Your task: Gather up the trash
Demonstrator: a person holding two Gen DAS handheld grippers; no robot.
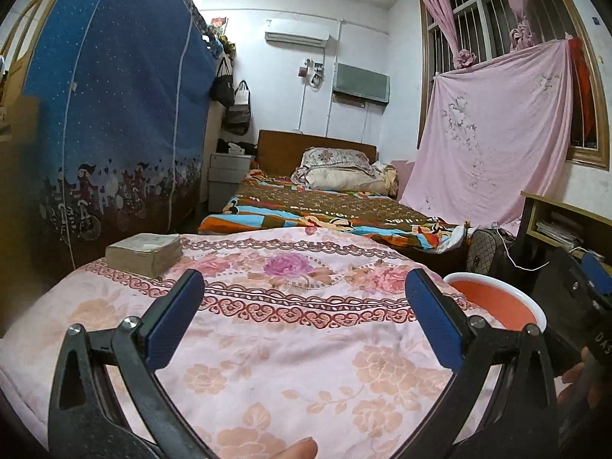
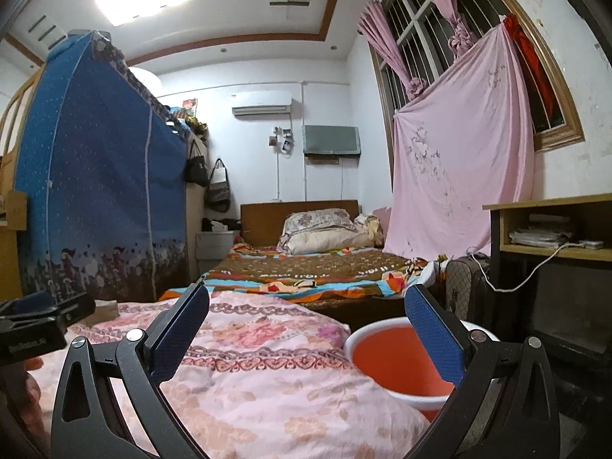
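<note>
Bin (image 2: 397, 359) orange, beside pink quilt (image 1: 287, 344) | book (image 1: 144, 252) on quilt | both grippers (image 1: 304, 306) (image 2: 306, 325) spread, empty

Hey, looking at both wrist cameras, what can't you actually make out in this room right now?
- Inside of the orange bucket: right wrist view, its bottom is blocked by the right tongs and the near rim.
- Bucket in the left wrist view: partly hidden behind a finger of the left tongs.
- Any trash on the pink blanket: none visible; its near part is cut off by the edge.
- Papers on the desk shelf: too small to read.
</note>
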